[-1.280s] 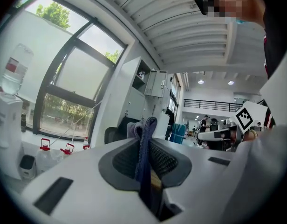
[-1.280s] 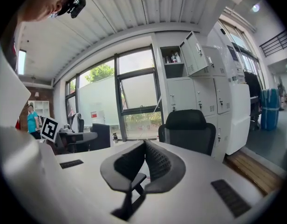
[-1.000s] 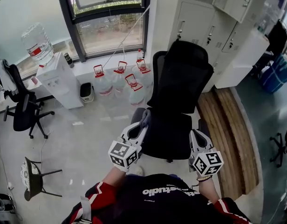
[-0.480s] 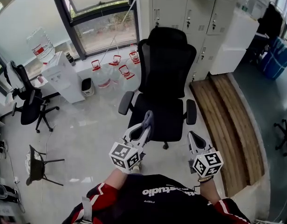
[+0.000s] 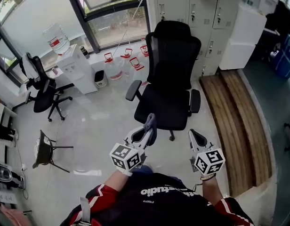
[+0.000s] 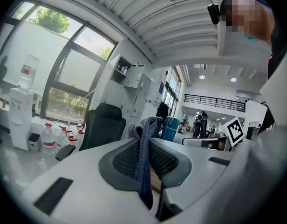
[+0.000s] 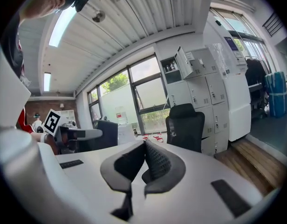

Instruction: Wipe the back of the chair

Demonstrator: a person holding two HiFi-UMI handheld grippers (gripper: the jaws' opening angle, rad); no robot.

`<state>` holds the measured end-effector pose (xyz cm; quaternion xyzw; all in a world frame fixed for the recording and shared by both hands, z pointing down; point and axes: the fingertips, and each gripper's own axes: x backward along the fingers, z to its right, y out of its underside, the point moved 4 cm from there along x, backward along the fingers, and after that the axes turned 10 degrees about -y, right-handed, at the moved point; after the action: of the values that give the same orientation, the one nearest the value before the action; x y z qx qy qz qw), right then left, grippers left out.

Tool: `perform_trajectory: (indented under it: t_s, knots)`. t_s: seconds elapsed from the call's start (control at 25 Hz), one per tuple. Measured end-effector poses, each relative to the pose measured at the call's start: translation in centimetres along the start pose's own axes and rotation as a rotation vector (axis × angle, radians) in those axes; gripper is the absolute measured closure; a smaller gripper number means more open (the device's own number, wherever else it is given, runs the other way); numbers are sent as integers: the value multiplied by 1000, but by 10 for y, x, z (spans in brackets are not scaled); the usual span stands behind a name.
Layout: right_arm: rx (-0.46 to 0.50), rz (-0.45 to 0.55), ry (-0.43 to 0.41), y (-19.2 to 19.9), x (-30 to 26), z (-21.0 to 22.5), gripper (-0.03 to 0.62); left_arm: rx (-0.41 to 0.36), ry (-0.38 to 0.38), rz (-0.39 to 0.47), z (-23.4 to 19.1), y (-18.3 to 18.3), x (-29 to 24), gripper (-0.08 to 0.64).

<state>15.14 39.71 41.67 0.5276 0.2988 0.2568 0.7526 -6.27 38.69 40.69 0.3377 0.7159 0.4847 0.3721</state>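
The left gripper [image 5: 146, 127] clamped the cloth [image 6: 144, 157]; the right gripper [image 5: 193, 135] was closed, empty. The chair [image 5: 167, 108] stood ahead of both, well apart. Wiping required pressing the cloth flat on the backrest [image 5: 175, 48].

Your left gripper [image 5: 145, 131] is white with dark grey, dotted pads, and the cloth [image 5: 151, 122] between its jaws is blue-grey. Your right gripper [image 5: 196, 137] has the same white body and dark grey pads. Each carries a marker cube [image 5: 124, 156] printed with black-and-white squares. Ahead of both tools, the chair [image 5: 173, 65] is black all over. Beyond the left gripper, the water jugs [image 5: 117, 66] are clear with red caps, and the dispenser [image 5: 75, 69] is white. Ahead of the right gripper runs a brown, plank-striped wooden platform [image 5: 239, 121]. The floor [image 5: 98, 121] under both tools is pale glossy grey. Your sleeves [image 5: 100, 197] are red and black.
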Motion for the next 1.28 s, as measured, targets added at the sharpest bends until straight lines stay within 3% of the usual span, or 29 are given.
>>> perform_trajectory:
  t_s: [0.32, 0.72, 1.04, 1.28]
  knots:
    - [11, -4, 12, 4, 18, -60, 578, 3, 48, 36, 8, -7, 45, 500]
    - [34, 33, 121, 26, 14, -195, 578, -120, -10, 97, -62, -22, 198, 500]
    - [39, 74, 195, 53, 35, -287, 580, -82, 19, 106, -86, -7, 277, 500]
    - [83, 98, 228, 57, 40, -326, 580, -73, 84, 100, -87, 3, 307, 500]
